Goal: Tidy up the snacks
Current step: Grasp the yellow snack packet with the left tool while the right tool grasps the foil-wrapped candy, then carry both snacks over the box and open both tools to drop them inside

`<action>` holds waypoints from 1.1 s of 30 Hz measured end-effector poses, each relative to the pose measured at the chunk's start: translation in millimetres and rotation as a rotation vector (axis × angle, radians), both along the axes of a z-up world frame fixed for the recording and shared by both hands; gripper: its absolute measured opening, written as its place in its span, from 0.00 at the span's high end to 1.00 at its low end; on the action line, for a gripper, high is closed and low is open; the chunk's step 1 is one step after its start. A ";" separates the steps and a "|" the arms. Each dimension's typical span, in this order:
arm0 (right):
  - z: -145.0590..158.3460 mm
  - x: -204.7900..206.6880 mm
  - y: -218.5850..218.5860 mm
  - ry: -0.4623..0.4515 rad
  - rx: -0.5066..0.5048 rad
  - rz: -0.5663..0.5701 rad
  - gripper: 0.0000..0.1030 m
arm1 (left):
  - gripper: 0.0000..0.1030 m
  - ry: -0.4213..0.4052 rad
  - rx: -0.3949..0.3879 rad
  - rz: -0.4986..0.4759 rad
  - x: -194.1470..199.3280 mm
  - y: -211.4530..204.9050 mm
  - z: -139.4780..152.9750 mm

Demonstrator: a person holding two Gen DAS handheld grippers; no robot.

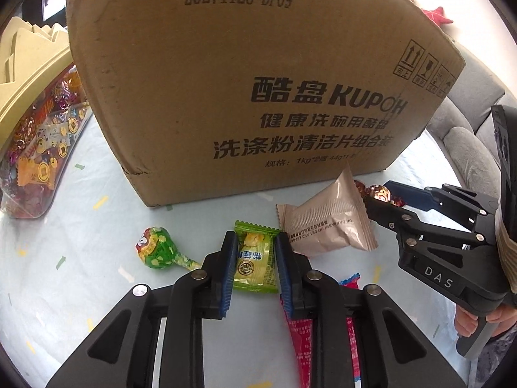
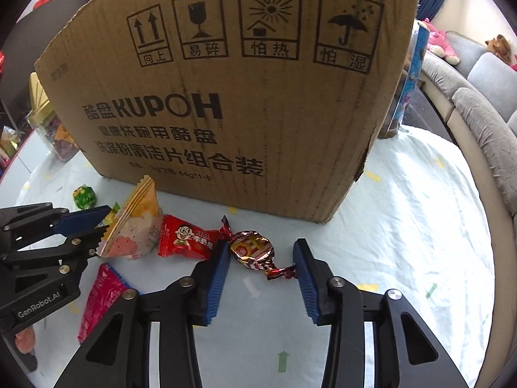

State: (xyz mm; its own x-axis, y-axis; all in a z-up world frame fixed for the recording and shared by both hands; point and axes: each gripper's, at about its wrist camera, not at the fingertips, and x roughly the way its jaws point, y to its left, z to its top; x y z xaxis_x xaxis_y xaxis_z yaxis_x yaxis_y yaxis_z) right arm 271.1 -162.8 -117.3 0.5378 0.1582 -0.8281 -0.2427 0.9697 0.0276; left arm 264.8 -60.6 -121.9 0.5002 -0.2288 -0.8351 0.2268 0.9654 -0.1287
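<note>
My left gripper [image 1: 253, 263] has its pads on both sides of a green-yellow wrapped candy [image 1: 255, 263] lying on the cloth; it looks shut on it. A green lollipop [image 1: 158, 248] lies to its left, a beige pouch [image 1: 326, 220] to its right, and a red packet [image 1: 310, 333] lies under the right finger. My right gripper [image 2: 261, 268] is open around a foil twist candy [image 2: 253, 248], apart from both pads. A red candy [image 2: 185, 239] and the pouch [image 2: 135, 229] lie to its left. A big cardboard box [image 1: 245, 80] stands just behind.
A clear jar of mixed candies [image 1: 42, 148] stands at the left, with a cream lid above it. A blue tube [image 2: 407, 84] stands behind the box's right corner. A grey sofa [image 2: 484, 97] borders the table on the right. The table carries a white patterned cloth [image 2: 404, 226].
</note>
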 end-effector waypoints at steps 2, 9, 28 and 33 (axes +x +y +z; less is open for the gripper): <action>-0.4 -0.6 -0.2 -0.003 -0.005 0.001 0.70 | 0.77 0.001 -0.006 0.005 1.4 -1.3 -0.2; 7.4 -8.0 4.0 -0.013 0.003 -0.023 0.76 | 0.79 -0.004 -0.026 0.010 3.5 10.0 3.6; 85.6 -64.9 4.9 -0.167 0.053 -0.031 0.76 | 0.79 -0.191 -0.073 -0.006 -49.9 32.3 83.0; 108.5 -72.5 3.6 -0.216 0.064 -0.031 0.76 | 0.79 -0.251 -0.076 -0.010 -60.3 36.5 105.3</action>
